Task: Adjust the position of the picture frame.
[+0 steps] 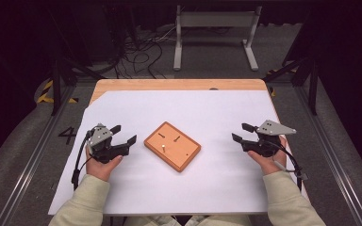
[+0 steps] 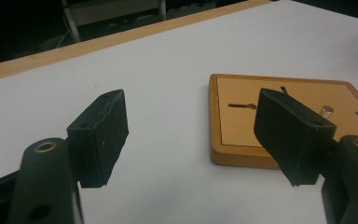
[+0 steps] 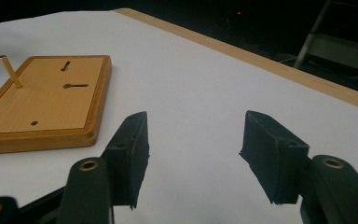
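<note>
High view shows my left gripper [image 1: 124, 134] and right gripper [image 1: 242, 132] flanking the wooden board [image 1: 172, 146], jaws apart and empty; it looks stiff, light, best gripped by its edges.

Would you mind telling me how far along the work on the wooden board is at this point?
Done: one metal pin already stands in the wooden board. In hand: nothing; the left gripper and right gripper both hang open and empty on either side of the board, apart from it. Left: two dark slots and a small hole in the board sit unfilled, and any further handling has not begun.
</note>
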